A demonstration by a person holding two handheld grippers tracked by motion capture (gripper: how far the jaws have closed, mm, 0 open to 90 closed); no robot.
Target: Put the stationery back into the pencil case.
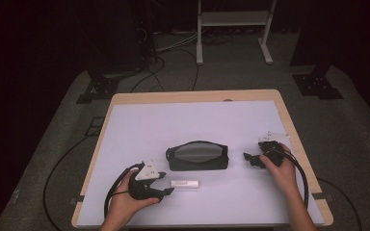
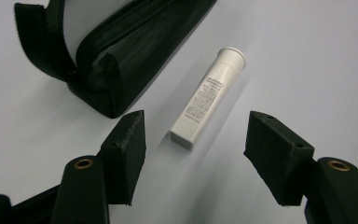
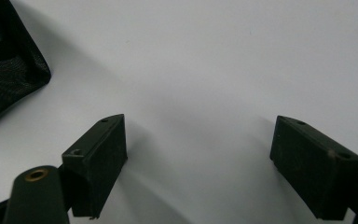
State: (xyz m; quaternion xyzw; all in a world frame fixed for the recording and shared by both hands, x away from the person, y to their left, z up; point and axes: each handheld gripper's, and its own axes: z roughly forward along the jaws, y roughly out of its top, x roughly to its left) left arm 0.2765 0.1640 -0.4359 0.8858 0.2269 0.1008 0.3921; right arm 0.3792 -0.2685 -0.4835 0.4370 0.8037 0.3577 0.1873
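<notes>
A small white tube (image 1: 185,183) (image 2: 209,98) with fine print lies flat on the white table top, just in front of a black zip pouch (image 1: 197,156) (image 2: 116,56). My left gripper (image 1: 167,185) (image 2: 196,161) is held just left of the tube's flat end, its jaws apart with the tube lying just beyond the pads and not touched. My right gripper (image 1: 248,159) (image 3: 198,163) rests to the right of the pouch, jaws wide apart over bare table; a corner of the pouch (image 3: 7,70) is at its upper left.
The white sheet (image 1: 192,125) covers a wooden table with its edge showing at the back and sides. Cables trail from both grippers off the table edges. A white metal stand (image 1: 233,29) and dark equipment bases stand on the floor behind.
</notes>
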